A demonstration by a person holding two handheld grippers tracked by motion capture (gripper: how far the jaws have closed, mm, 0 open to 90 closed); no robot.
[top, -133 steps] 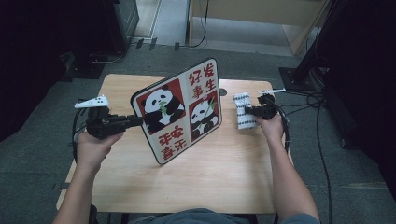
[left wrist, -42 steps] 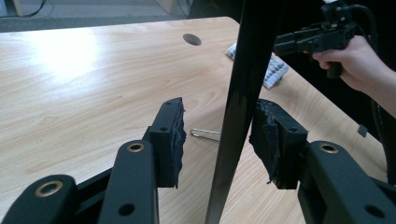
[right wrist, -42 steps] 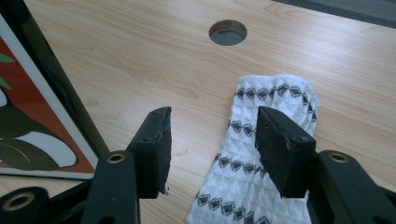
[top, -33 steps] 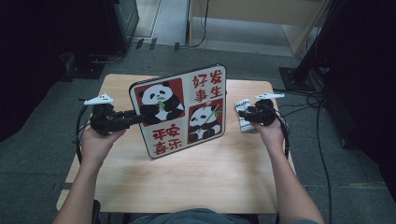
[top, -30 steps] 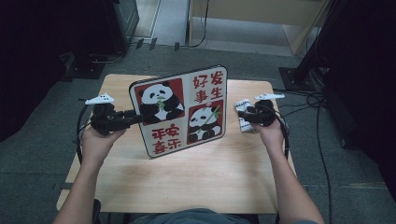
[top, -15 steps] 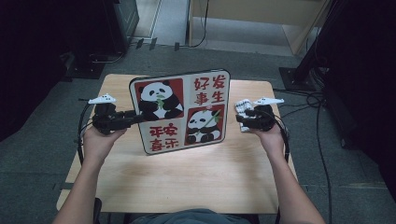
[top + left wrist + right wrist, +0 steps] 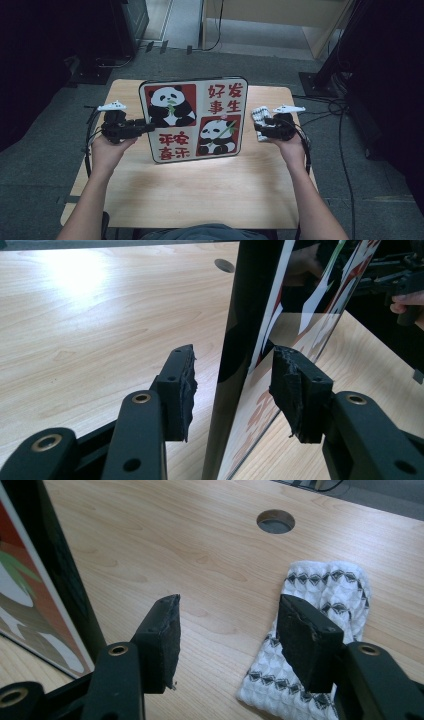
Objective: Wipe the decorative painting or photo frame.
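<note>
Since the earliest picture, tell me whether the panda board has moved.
Yes. The panda board has swung from slanted to square with the table's edges, between the left gripper's pads.

glossy panda board, matt wooden table, woven cloth.

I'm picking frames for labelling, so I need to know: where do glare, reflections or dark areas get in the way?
High view: a bright glare patch on the table below the panda board, and the surroundings are very dark. Left gripper view: strong glare on the wood at upper left, and the board's glossy face mirrors the tabletop. Right gripper view: even light, with the patterned cloth sharp.
</note>
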